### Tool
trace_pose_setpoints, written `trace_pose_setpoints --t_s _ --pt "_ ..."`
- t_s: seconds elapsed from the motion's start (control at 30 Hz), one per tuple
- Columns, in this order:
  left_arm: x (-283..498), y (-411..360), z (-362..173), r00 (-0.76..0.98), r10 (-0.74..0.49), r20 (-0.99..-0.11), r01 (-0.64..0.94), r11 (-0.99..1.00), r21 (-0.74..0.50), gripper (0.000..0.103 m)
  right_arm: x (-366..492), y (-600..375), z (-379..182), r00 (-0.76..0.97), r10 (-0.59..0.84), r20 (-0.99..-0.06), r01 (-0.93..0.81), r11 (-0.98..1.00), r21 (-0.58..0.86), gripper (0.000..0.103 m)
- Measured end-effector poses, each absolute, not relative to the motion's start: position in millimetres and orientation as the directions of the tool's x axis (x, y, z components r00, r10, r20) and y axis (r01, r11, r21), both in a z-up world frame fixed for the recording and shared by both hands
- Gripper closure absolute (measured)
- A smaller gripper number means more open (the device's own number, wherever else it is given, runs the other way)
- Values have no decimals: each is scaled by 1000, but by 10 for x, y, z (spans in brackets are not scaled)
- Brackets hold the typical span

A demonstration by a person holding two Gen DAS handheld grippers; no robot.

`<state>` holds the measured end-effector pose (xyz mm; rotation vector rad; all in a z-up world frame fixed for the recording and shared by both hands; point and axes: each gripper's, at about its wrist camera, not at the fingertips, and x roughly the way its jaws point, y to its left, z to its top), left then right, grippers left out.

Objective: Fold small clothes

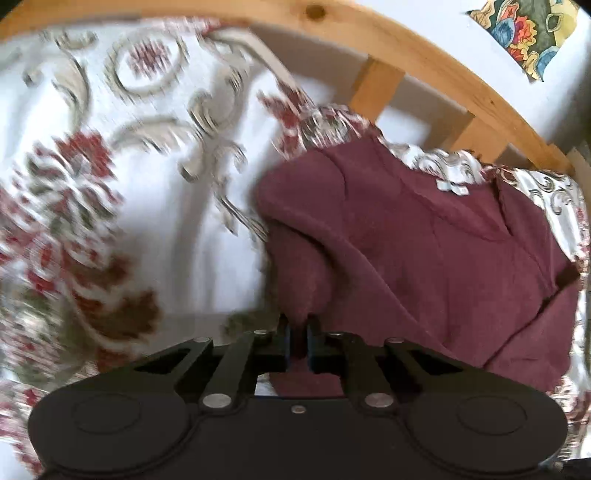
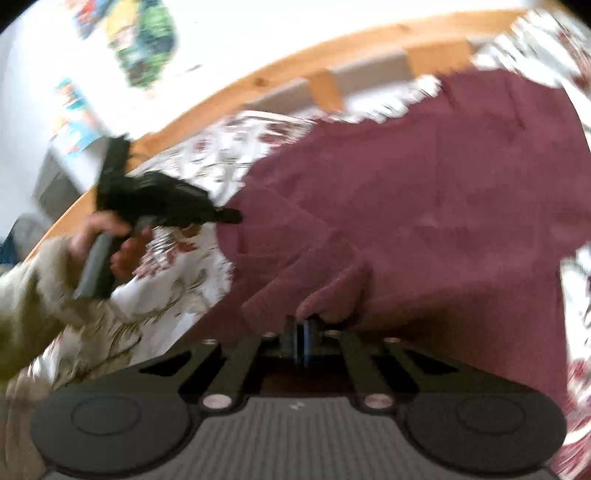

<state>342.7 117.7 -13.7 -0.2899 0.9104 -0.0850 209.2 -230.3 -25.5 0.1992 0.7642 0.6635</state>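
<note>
A maroon top (image 1: 424, 236) lies on a floral bedspread (image 1: 110, 166), with a white neck label at its far edge. My left gripper (image 1: 298, 325) is shut on a fold of the maroon top at its left edge and lifts it slightly. In the right wrist view the maroon top (image 2: 424, 192) fills the middle and right. My right gripper (image 2: 300, 328) is shut on a bunched edge of it. The left gripper (image 2: 229, 215) also shows there, held in a hand at the garment's left side. Both views are motion-blurred.
A wooden bed rail (image 1: 424, 55) with slats curves behind the bedspread. A white wall with colourful pictures (image 1: 528, 33) stands beyond it. The person's sleeve (image 2: 33, 306) is at the left of the right wrist view.
</note>
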Motion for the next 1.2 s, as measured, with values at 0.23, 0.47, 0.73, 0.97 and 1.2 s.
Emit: trace_pose_setpoints --t_s 0.23,0.47,0.73,0.97,1.2 --pt "3483 1307 -198 596 -200 -778 6 970 -245 91 2172 -2565 -256 472 532 -703 -527 810 259 99" --pt "3528 1212 -82 658 -170 -734 52 982 -181 41 2213 -2633 -434 474 525 -707 -491 824 283 85" --pt "4059 1258 -51 631 -182 -754 -47 961 -271 40 2221 -2714 -541 462 555 -691 -468 815 341 63" --pt "4421 1081 -87 573 -117 -811 -59 981 -183 89 2226 -2664 -580 454 564 -690 -486 805 339 81" --pt "4390 752 -44 620 163 -767 -5 979 204 97 2174 -2584 -481 509 505 -697 -524 824 214 96"
